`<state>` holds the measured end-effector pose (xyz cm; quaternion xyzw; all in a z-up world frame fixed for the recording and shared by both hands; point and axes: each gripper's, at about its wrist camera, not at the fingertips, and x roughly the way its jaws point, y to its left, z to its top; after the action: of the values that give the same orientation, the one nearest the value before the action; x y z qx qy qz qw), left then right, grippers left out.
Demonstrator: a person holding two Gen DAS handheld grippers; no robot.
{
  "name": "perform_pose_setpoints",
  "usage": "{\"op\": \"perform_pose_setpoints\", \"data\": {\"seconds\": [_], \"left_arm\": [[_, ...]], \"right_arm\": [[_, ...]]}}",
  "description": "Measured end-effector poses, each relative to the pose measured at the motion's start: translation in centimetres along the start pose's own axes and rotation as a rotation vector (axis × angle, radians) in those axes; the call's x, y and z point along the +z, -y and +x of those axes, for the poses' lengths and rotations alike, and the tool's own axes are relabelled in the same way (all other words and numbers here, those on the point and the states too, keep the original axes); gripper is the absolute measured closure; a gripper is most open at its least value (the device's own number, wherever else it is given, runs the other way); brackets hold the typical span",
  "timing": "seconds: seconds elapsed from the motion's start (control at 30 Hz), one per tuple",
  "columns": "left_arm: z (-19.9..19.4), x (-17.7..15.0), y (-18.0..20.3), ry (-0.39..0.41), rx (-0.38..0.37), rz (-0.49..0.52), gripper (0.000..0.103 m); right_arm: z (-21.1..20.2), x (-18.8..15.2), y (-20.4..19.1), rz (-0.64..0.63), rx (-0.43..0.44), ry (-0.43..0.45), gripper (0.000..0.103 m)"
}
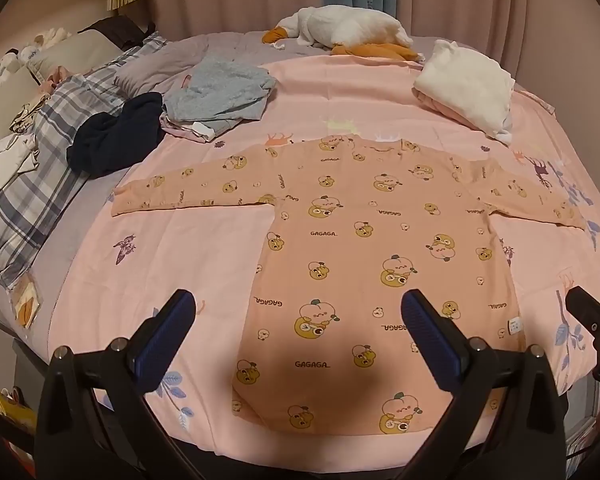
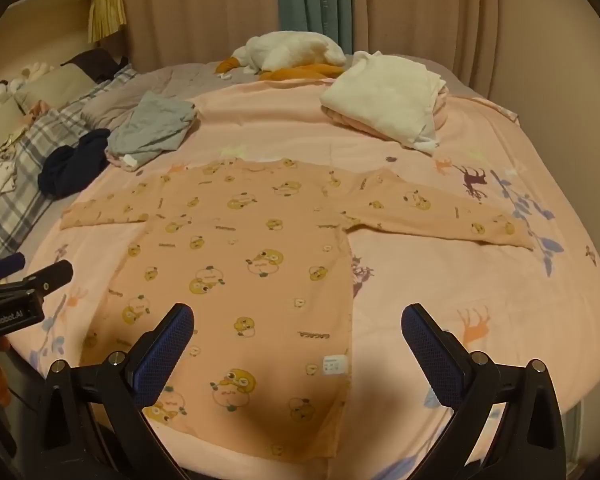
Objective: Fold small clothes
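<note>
Near the bed's [image 1: 100, 320] front edge, a peach long-sleeved shirt [image 1: 364, 240] lies flat, collar away, hem nearest both wide-open, empty claws, left claw [image 1: 296, 312] and right claw [image 2: 298, 324] flanking it.

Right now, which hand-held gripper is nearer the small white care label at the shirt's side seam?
Right. The right hand-held gripper hovers open with the care label lying between its fingers; the left hand-held gripper hovers open over the shirt's lower middle, label off toward its right.
</note>
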<state>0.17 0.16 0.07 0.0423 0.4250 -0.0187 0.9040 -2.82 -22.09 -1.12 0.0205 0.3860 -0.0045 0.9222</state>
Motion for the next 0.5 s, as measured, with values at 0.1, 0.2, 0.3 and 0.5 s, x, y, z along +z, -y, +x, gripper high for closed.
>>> {"op": "perform_pose_setpoints", "data": {"seconds": [0.1,0.2,0.3,0.5], "left_arm": [[-0.15,-0.29,0.04,0.006,0.003,0.007,0.000],[-0.32,-0.30,0.00,0.000,0.005,0.004,0.000],[-0.35,-0.17,0.15,-0.002,0.007,0.002,0.000],[-0.33,-0.20,0.07,0.009,-0.004,-0.003,0.000]], "right_arm": [[0.05,0.13,-0.05,0.000,-0.002,-0.003,0.000],[0.01,0.09,0.01,0.004,0.000,-0.003,0.000],[-0.01,0.04,-0.08,0.005,0.002,-0.004,0.000],[0.15,-0.06,0.17,0.001,-0.001,0.006,0.000]]}}
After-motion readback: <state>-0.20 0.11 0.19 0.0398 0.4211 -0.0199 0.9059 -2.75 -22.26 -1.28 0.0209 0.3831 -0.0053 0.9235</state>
